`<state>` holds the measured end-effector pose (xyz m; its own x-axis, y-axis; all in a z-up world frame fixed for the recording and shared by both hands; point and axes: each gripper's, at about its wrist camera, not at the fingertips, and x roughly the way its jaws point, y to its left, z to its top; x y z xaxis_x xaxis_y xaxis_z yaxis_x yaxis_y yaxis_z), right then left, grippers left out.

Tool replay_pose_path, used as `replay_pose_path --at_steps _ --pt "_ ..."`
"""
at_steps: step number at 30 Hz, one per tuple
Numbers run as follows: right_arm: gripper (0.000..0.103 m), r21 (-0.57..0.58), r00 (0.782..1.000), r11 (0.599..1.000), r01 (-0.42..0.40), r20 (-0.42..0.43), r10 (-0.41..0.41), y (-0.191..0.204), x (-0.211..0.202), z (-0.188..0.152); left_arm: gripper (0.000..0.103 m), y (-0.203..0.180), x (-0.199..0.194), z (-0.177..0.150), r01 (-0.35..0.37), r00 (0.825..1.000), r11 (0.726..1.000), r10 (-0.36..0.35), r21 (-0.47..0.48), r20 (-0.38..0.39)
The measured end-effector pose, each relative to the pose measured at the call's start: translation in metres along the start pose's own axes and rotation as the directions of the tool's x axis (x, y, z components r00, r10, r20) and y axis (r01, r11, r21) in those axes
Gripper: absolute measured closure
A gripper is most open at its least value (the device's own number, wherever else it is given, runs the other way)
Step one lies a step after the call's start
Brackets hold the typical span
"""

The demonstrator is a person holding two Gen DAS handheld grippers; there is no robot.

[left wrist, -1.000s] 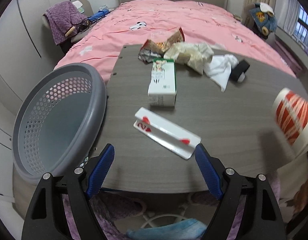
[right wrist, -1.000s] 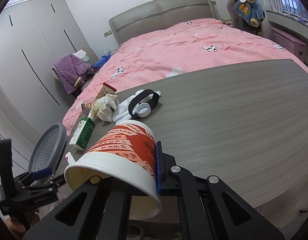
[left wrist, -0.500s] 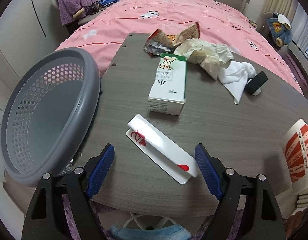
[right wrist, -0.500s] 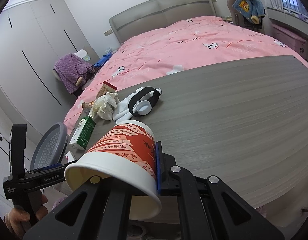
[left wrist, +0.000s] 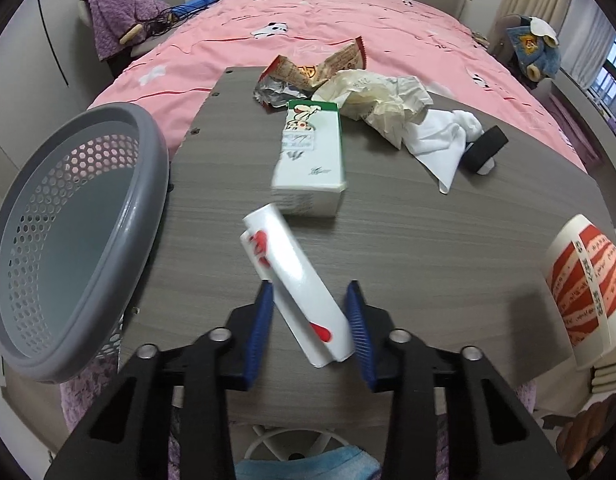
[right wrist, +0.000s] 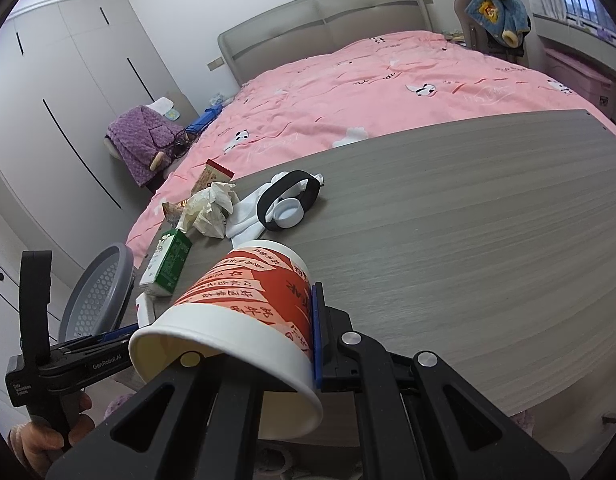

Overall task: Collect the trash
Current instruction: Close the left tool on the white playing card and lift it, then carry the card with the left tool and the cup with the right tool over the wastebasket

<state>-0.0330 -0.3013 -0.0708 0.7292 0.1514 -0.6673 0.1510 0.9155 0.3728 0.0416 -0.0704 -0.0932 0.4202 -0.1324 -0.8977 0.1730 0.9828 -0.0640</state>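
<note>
Against the left edge of the grey table [left wrist: 427,240], the grey perforated basket [left wrist: 68,240] is standing tilted, its mouth open. Right of the basket, the left gripper [left wrist: 309,320] is closing its blue pads on a white box with red hearts [left wrist: 296,280], which is lying slantwise between them on the table; both pads are touching its sides. Just beyond that box, a green-and-white carton [left wrist: 311,160] is lying flat, with crumpled wrappers [left wrist: 371,96] behind it. Farther right, the right gripper [right wrist: 268,320] is clamping the wall of a red-and-white paper cup [right wrist: 248,312], holding it tilted off the table's near edge.
</note>
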Motion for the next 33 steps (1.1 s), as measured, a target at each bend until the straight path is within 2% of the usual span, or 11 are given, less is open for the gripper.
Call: replay_pose_path --at_steps 1,2,10,14,17,22,25,33 --pt "0.099 -0.001 1.000 1.000 0.000 0.000 0.000 0.001 0.000 0.000 0.083 0.000 -0.001 -0.001 0.007 1.000 1.000 -0.007 0.007 0.000" --pt "0.099 -0.004 1.000 1.000 0.002 -0.001 -0.002 0.002 0.000 0.000 0.084 0.001 -0.002 -0.002 0.009 1.000 1.000 -0.009 0.011 -0.001" --pt "0.099 -0.033 1.000 0.999 0.002 -0.011 -0.002 0.021 0.001 -0.001 0.087 0.020 -0.010 -0.010 0.028 1.000 1.000 -0.028 -0.006 0.008" --pt "0.099 -0.057 1.000 0.998 0.001 -0.017 -0.002 0.035 0.002 -0.002 0.087 0.029 -0.023 -0.011 0.024 0.999 1.000 -0.024 -0.005 0.048" --pt "0.099 -0.079 1.000 0.997 -0.006 -0.020 0.004 0.050 0.004 -0.001 0.087 0.037 -0.038 -0.009 0.012 0.994 1.000 -0.011 -0.006 0.106" --pt "0.099 -0.125 0.999 0.991 -0.048 -0.026 0.045 0.083 0.009 0.004 0.087 0.055 -0.062 -0.001 -0.017 0.981 1.000 0.017 -0.002 0.193" --pt "0.099 -0.169 0.997 0.983 -0.078 -0.033 0.074 0.109 0.014 0.007 0.087 0.072 -0.070 0.003 -0.019 0.976 1.000 0.022 -0.013 0.216" --pt "0.099 -0.267 0.983 0.946 -0.183 -0.082 0.167 0.180 0.040 0.013 0.087 0.126 -0.073 0.006 -0.087 0.967 0.993 0.105 -0.085 0.232"
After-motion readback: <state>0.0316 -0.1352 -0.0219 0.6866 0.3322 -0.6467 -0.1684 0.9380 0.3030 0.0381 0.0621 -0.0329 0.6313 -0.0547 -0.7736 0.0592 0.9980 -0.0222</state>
